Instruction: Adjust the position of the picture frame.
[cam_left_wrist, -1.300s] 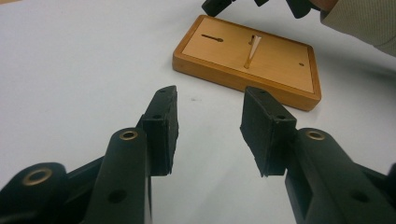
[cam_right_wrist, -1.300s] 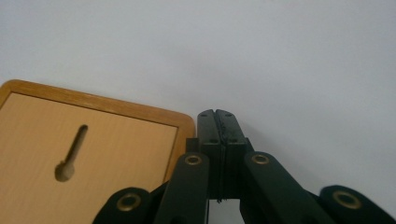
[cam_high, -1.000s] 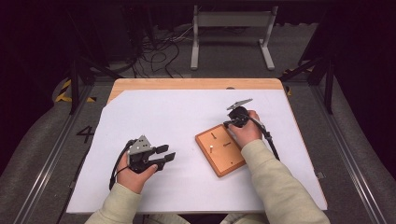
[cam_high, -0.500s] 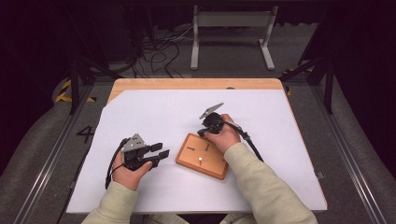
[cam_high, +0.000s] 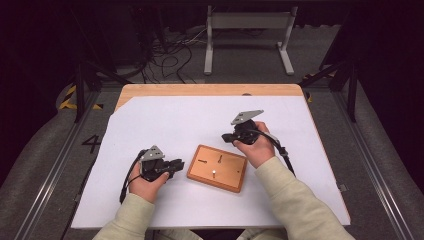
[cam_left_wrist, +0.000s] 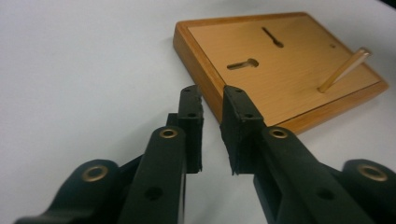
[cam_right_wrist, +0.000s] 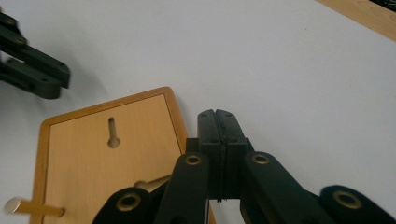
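On white table cover (cam_high: 165, 120), wooden board (cam_high: 218, 168) lying flat between both hands, one peg (cam_left_wrist: 343, 71) standing, two keyhole slots unfilled. Left gripper (cam_left_wrist: 212, 112) narrowing just beside board edge, nothing gripped; right gripper (cam_right_wrist: 218, 122) closed empty.

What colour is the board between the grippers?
Orange-brown wood, the board shows best in the left gripper view.

Dim room, dark surroundings. Wooden table (cam_high: 210, 90) under a white sheet (cam_high: 200, 125). Grey carpet floor (cam_high: 40, 165), metal rails (cam_high: 50, 175) either side. Behind: white metal stand (cam_high: 247, 30), tangled black cables (cam_high: 165, 55), yellow-black tape (cam_high: 67, 97).
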